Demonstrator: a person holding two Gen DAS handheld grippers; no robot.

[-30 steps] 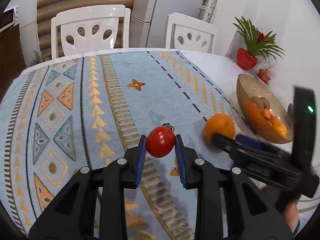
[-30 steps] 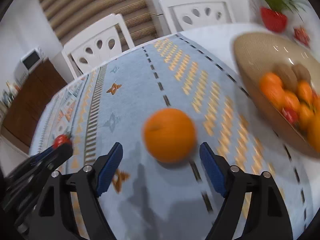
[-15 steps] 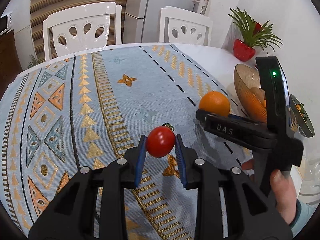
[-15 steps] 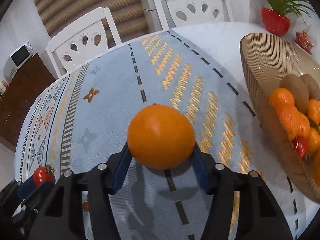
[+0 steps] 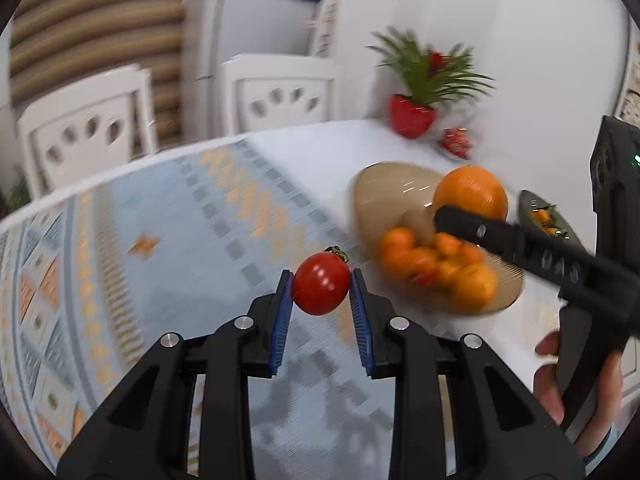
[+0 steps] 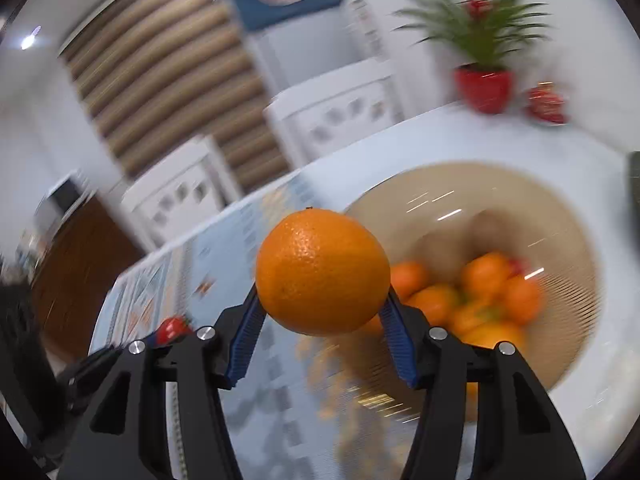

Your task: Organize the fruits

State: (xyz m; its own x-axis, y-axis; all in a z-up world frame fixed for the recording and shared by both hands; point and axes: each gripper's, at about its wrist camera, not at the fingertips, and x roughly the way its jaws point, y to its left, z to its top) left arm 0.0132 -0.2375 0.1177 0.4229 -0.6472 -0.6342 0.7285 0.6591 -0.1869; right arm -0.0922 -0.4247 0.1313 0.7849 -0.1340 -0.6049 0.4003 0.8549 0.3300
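My left gripper (image 5: 321, 298) is shut on a red tomato (image 5: 321, 283) and holds it above the tablecloth, left of the fruit bowl (image 5: 384, 188). My right gripper (image 6: 322, 312) is shut on a large orange (image 6: 322, 271) and holds it in the air at the near-left rim of the tan bowl (image 6: 560, 216). The bowl holds several small oranges (image 6: 484, 280) and brown kiwis. In the left wrist view the orange (image 5: 471, 192) and the right gripper (image 5: 472, 216) are over the bowl. The tomato shows small in the right wrist view (image 6: 171, 330).
A patterned blue cloth (image 5: 140, 264) covers the left part of the white table (image 5: 320, 148). A red potted plant (image 5: 414, 118) and a small red ornament (image 5: 456, 145) stand behind the bowl. Two white chairs (image 5: 280, 96) stand at the far edge.
Both grippers lifted their fruit and swung right toward the bowl. The orange went from the cloth to above the bowl's rim; the tomato rose off the cloth.
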